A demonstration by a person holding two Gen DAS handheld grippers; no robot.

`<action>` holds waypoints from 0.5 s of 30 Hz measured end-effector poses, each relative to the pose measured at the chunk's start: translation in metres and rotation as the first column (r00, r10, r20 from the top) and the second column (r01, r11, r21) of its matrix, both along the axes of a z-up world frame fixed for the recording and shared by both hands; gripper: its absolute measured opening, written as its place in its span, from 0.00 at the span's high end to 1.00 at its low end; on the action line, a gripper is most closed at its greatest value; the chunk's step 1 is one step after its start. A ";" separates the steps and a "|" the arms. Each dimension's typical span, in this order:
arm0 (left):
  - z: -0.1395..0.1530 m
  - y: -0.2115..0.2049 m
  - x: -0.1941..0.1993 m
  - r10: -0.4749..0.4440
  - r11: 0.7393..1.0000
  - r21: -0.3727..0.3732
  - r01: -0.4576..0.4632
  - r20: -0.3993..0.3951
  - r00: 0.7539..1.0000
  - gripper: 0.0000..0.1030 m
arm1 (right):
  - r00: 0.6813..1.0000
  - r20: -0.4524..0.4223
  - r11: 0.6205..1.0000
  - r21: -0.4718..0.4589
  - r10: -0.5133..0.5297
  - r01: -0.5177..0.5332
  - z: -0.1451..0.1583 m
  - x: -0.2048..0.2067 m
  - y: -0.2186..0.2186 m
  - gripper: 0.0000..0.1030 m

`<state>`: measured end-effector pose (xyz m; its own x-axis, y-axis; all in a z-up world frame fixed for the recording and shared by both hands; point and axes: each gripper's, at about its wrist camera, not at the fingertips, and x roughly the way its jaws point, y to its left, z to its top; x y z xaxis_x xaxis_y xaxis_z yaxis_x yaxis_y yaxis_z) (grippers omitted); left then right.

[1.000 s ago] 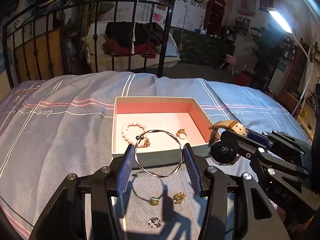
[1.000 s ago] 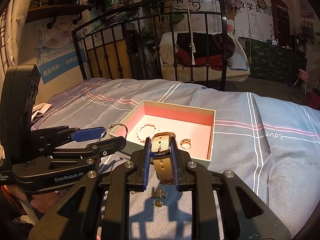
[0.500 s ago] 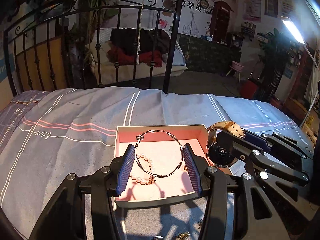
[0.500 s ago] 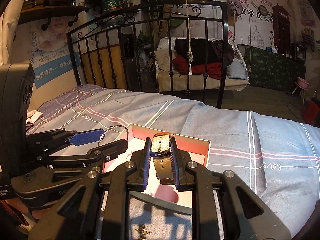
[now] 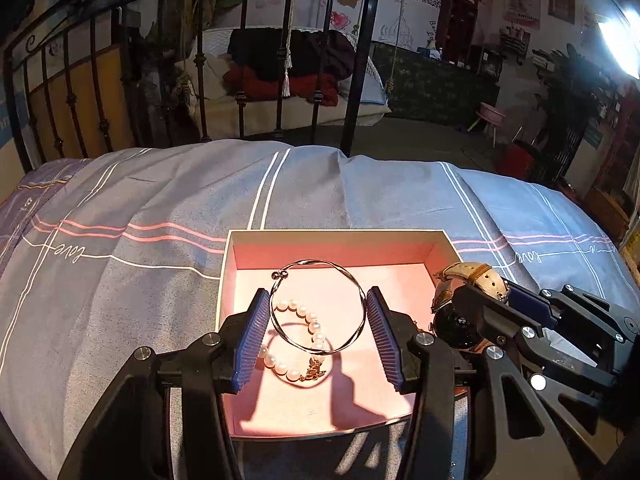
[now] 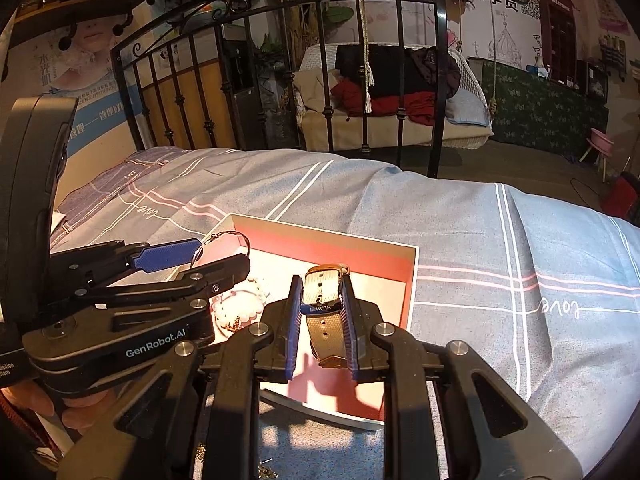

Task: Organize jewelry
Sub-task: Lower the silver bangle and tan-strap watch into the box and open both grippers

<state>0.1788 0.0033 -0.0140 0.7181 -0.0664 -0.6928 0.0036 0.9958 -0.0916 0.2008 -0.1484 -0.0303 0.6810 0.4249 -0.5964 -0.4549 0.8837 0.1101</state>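
Both grippers have moved forward from the bedspread and now hang over the pink box (image 5: 440, 240). The left gripper (image 5: 318, 330) pinches the silver bangle (image 5: 320, 276) between its pads, right above the pearl bracelet (image 5: 296, 364) lying inside. The right gripper (image 6: 322, 322) clamps the watch (image 6: 324, 300) by its strap. Looks like both are about ready to drop in.

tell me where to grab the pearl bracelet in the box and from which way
Grip the pearl bracelet across its near-left arc of beads, coming straight down from above. It lies flat as an open loop on the floor of the box, so one finger can drop inside the ring; the clasp end looks too thin.
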 end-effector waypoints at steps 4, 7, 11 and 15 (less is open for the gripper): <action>-0.007 -0.001 0.004 -0.004 1.000 0.010 0.005 -0.021 1.000 0.53 | 1.000 -0.025 1.000 -0.008 -0.004 0.004 -0.008 0.004 0.000 0.81; -0.012 -0.002 0.006 -0.007 1.000 0.013 0.007 -0.035 0.999 0.53 | 0.999 -0.040 1.000 -0.018 -0.007 0.006 -0.014 0.007 -0.001 0.81; -0.018 -0.003 0.010 -0.006 1.000 0.022 0.007 -0.053 0.999 0.53 | 0.998 -0.062 0.999 -0.037 -0.011 0.009 -0.022 0.009 0.000 0.81; -0.024 -0.002 0.015 -0.001 1.000 0.022 0.002 -0.070 0.998 0.53 | 0.997 -0.075 0.999 -0.049 -0.009 0.005 -0.029 0.011 0.000 0.81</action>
<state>0.1935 0.0018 -0.0377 0.6680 -0.0519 -0.7424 -0.0004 0.9975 -0.0700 0.2113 -0.1479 -0.0590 0.6365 0.3892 -0.6659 -0.4406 0.8921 0.1002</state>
